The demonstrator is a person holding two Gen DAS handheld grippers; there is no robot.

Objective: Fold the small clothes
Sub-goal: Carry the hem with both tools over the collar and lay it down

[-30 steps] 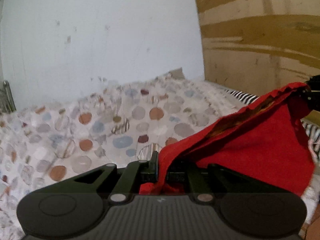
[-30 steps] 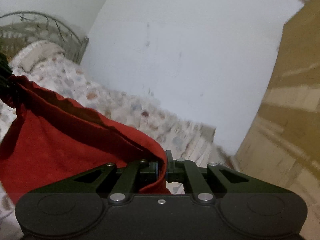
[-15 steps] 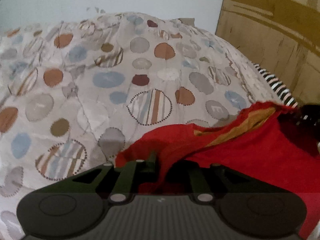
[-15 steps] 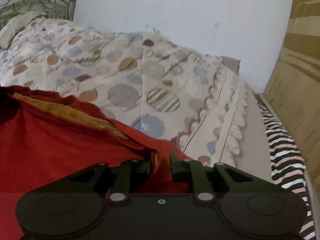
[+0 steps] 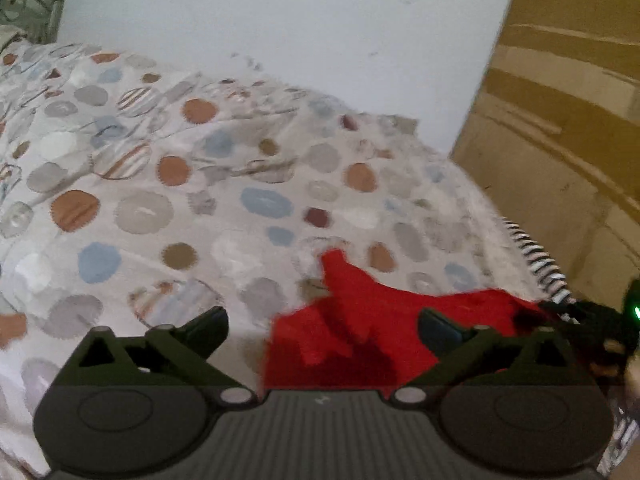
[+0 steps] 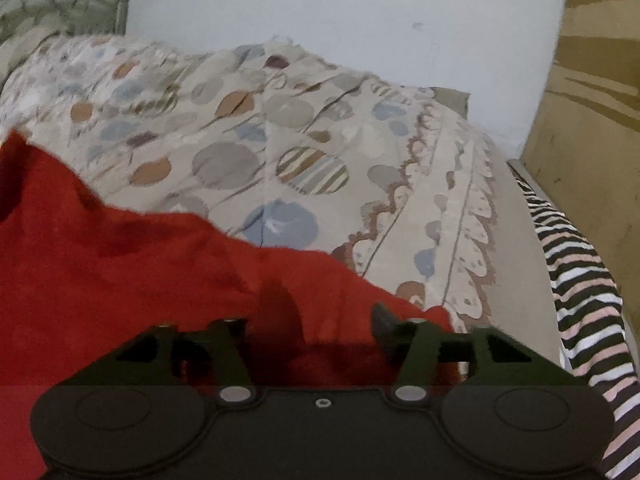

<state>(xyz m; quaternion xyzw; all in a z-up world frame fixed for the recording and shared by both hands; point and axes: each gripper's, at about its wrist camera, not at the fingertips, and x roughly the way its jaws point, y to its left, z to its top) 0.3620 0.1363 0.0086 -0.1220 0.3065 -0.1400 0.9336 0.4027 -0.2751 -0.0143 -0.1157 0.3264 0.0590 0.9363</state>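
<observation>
Left-wrist view: my left gripper (image 5: 322,326) tilts down over the bed, jaws opening wide — the red garment (image 5: 360,320) lies between them on the spotted bedspread (image 5: 140,208), no pad pressing it. Right-wrist view: my right gripper (image 6: 310,326) angles down likewise, jaws opening over the same red cloth, nothing clamped — a striped cloth (image 6: 576,272) lies along the bed's right edge.

A spotted quilt (image 6: 280,152) covers the bed (metal headboard (image 6: 48,8), seemingly) against a white wall (image 5: 280,20).
</observation>
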